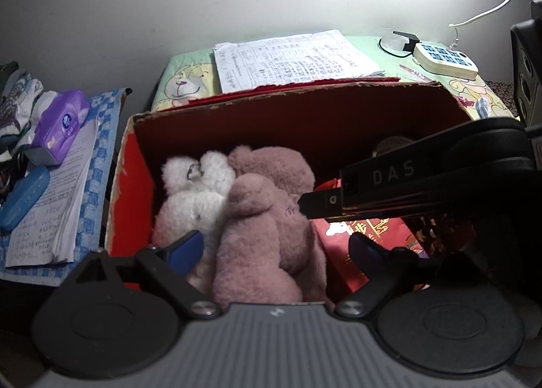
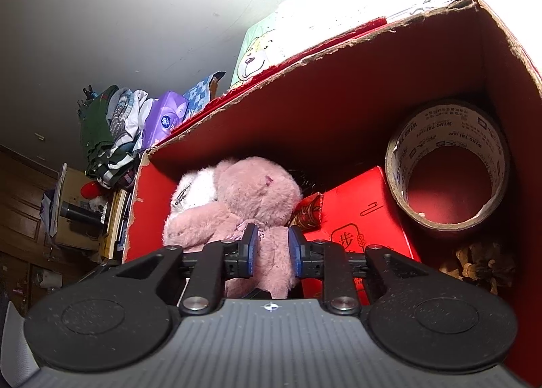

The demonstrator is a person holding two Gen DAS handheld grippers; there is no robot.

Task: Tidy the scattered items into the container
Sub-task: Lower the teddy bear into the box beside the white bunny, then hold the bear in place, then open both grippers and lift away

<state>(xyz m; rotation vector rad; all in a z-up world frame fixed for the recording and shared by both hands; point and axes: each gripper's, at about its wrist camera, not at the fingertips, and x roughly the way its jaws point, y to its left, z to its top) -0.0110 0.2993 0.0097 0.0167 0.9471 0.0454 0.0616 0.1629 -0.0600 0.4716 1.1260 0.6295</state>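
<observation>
A red cardboard box (image 1: pixel 128 185) holds a white plush toy (image 1: pixel 189 198) and a pink plush bear (image 1: pixel 264 218) lying side by side. My left gripper (image 1: pixel 276 249) hovers open over the box's near edge, its blue pads (image 1: pixel 186 247) on either side of the pink bear without touching it. My right gripper (image 2: pixel 272 249) reaches down inside the box (image 2: pixel 338 100), shut on a limb of the pink bear (image 2: pixel 257 191). In the left wrist view the right gripper (image 1: pixel 305 207) comes in from the right, its tip against the bear.
Also inside the box are a tape roll (image 2: pixel 450 171), a small red carton (image 2: pixel 359 218) and a brown dried clump (image 2: pixel 481 262). A purple tissue pack (image 1: pixel 61 124), a blue case (image 1: pixel 23 198) and papers (image 1: pixel 50 212) lie to the left. Behind the box are a sheet of paper (image 1: pixel 291 59) and a power strip (image 1: pixel 443 59).
</observation>
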